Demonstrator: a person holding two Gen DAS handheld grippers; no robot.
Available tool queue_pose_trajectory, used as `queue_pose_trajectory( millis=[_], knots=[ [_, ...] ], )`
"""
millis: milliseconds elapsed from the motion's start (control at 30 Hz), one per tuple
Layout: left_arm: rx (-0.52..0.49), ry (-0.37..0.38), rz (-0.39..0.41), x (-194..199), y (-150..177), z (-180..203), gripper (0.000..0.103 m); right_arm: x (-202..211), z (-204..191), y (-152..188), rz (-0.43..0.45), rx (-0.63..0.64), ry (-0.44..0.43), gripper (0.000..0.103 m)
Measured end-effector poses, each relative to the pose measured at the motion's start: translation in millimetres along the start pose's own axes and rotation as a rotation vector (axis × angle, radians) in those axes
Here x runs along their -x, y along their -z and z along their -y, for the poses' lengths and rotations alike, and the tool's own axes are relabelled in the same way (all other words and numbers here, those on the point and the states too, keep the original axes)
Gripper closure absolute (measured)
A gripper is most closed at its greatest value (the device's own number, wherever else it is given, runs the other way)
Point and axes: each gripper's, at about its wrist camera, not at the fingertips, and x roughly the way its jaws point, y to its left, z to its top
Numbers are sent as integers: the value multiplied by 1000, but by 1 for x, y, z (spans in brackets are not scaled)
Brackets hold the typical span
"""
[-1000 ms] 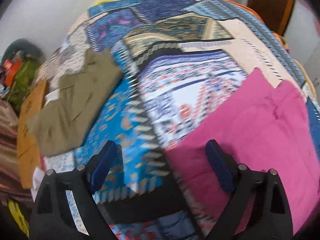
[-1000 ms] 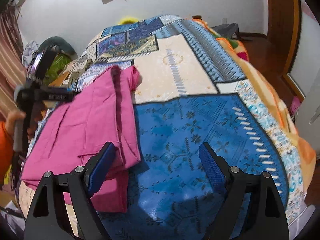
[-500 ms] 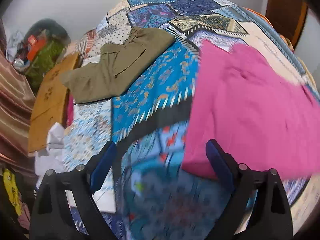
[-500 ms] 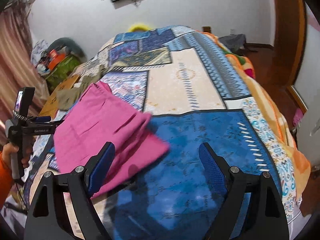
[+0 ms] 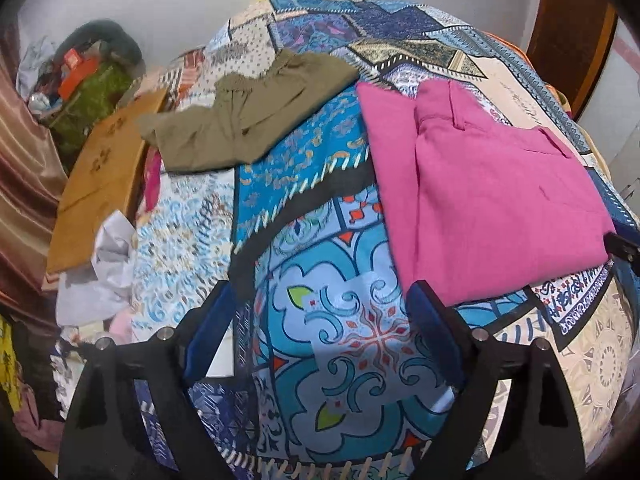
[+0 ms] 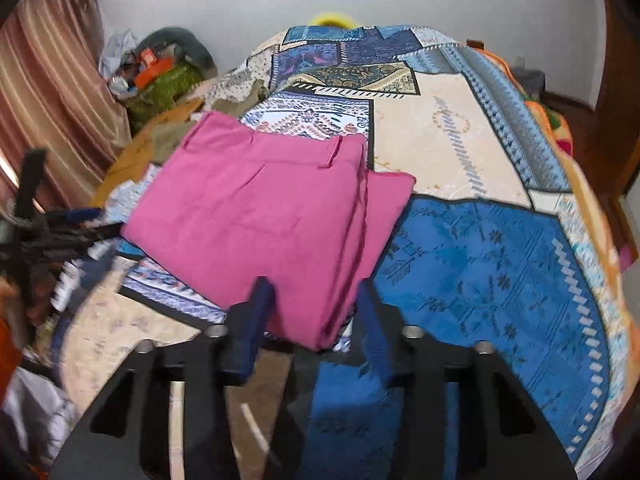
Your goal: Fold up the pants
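The pink pants [image 6: 260, 216] are laid folded on the patchwork bedspread [image 6: 480, 264] of the bed, with the waistband at the far end. Their near corner is placed between the blue pads of the right hand-held gripper [image 6: 310, 322], whose jaws are closing around it; whether the pads already press on the cloth cannot be told, because the corner is partly covered by the fingers and the picture is blurred there. In the left wrist view only a small dark part of that gripper is seen at the right edge, beside the pants [image 5: 492, 200].

The left hand-held gripper [image 5: 320, 332] is held over the bedspread [image 5: 340, 340] with its jaws spread wide and closing slightly; nothing is between them, and the pants' near edge is just beside its right pad. In the right wrist view it is seen only as a dark blur at the left edge.

An olive garment [image 5: 248, 116] is laid folded further back on the bed, apart from the pants. A pile of things [image 5: 84, 80] by the wall is hard to make out. A curtain [image 6: 52, 92] is cut off at the left.
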Motion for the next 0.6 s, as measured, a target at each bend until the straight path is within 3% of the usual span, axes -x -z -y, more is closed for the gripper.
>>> queue_pose_trajectory(
  millis=[100,167,333,533,600],
  knots=[
    [-12,1,33,8,-8,1,17,-6,1,-4,0,39,71,73],
    [-9,41,57,16,-18,3,17,-8,8,-10,-12,36,103,73],
    [-41,114,114,27,-55,21,17,5,27,-33,18,-8,60,73],
    [-75,178,116,9,-92,48,18,-1,37,-65,46,-43,47,71],
    [-100,178,112,-2,-100,56,18,-11,38,-74,29,-32,51,63]
  ],
)
